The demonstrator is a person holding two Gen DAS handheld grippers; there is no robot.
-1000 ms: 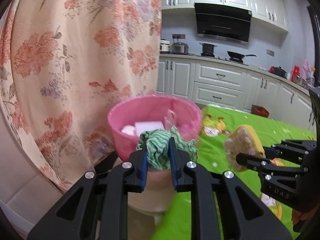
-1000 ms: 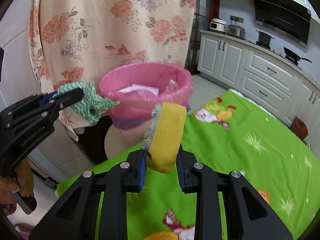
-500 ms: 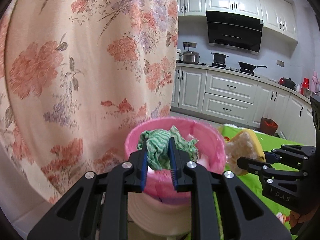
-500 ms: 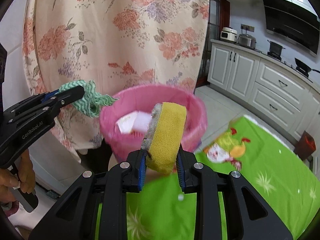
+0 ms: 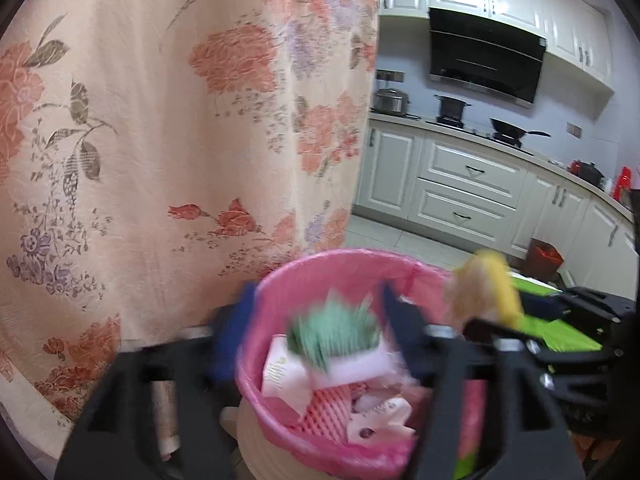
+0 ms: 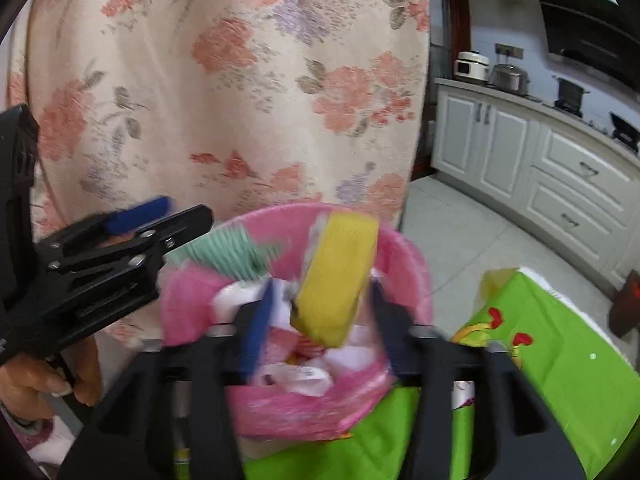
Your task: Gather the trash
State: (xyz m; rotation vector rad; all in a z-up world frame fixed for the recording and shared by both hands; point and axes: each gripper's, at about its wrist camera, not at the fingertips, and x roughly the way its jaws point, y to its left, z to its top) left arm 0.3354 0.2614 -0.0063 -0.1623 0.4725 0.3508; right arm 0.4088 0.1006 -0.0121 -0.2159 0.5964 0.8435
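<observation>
Both grippers were positioned over the pink-lined bin (image 5: 344, 360), which stood beyond the near-left corner of the desk (image 6: 560, 360) with its green cloth, in front of a floral curtain (image 5: 180, 140).

The left gripper (image 5: 320, 332) had its jaws opening, well apart, with no pad touching the green cloth rag (image 5: 334, 336). The rag lay blurred between them, above the paper waste in the bin, and appeared to be dropping free.

The right gripper (image 6: 320, 312) also had its jaws opening. The yellow sponge (image 6: 336, 276) stood upright between them over the bin mouth, with clear gaps on both sides, so it was judged released.

Handling notes: both items looked light and soft. The rag would be limp and would drape, so a hold on a bunched fold would suit it best. The sponge would compress and spring back; a hold across its flat faces near the middle would be the most secure. Neither item appeared fragile or slippery. Both looked likely to land inside the bin, on the paper.
</observation>
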